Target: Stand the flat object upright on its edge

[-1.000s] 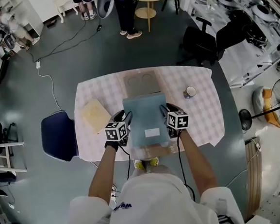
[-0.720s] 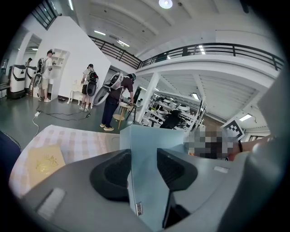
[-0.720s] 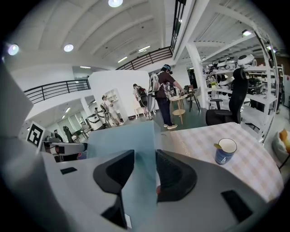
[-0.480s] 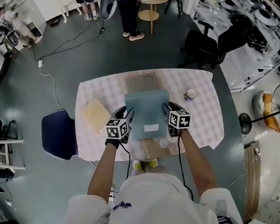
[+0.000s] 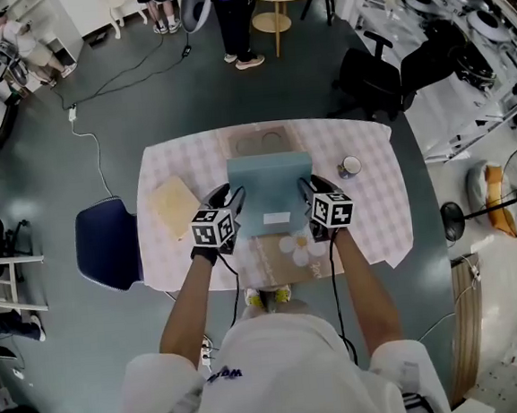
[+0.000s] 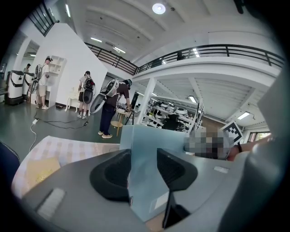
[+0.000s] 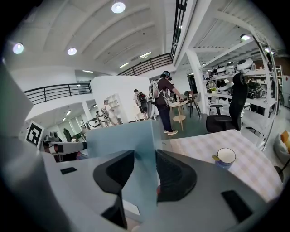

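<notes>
A flat pale blue board with a small white label is held tilted up above the table, its far edge raised. My left gripper is shut on its left edge, and my right gripper is shut on its right edge. In the left gripper view the board stands edge-on between the two dark pads, and the right gripper's marker cube shows beyond it. In the right gripper view the board runs between the pads the same way. A mat with a flower print lies under the board's near edge.
The table has a checked cloth. A brown tray with two round hollows lies at the far middle, a tan flat piece at the left, a small cup at the right. A blue chair stands left of the table; people stand beyond.
Both grippers have lifted the board and tipped it more upright. Its near edge has risen off the mat, so the flower print beneath now shows.
</notes>
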The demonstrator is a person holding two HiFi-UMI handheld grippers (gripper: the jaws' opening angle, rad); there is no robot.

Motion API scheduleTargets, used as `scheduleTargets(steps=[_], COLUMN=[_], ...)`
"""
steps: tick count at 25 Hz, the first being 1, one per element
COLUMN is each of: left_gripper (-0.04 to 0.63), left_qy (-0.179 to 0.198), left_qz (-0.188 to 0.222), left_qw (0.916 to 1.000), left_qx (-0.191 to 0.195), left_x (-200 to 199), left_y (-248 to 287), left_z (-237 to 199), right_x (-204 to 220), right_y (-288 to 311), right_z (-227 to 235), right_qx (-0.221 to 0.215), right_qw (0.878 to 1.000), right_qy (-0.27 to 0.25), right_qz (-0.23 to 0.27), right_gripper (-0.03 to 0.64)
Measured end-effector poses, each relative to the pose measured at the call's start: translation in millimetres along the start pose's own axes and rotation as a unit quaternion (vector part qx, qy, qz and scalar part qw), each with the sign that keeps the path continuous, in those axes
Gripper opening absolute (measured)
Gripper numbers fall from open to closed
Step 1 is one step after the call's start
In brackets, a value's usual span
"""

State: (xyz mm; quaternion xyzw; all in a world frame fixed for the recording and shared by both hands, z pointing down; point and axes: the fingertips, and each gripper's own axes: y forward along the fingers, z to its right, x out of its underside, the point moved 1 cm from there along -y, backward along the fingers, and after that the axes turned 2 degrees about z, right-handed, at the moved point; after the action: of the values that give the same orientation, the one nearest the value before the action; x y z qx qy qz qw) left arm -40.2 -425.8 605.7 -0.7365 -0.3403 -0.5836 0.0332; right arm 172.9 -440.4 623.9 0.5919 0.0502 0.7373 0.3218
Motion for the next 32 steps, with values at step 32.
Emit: scheduleTargets(steps=[32], left_gripper=[0.212], left_qy=[0.053], left_qz=[-0.003], left_qw=[0.9986], left_qx=[-0.005], left_x=[27.1], left_y=[-36.2], left_z=[16.0], right_x=[22.5], right_y=[-48.3], right_z=[-16.2], right_qx=[-0.002], right_qw=[0.997], right_qy=[-0.078], right_qz=[0.022], right_gripper=[0.201])
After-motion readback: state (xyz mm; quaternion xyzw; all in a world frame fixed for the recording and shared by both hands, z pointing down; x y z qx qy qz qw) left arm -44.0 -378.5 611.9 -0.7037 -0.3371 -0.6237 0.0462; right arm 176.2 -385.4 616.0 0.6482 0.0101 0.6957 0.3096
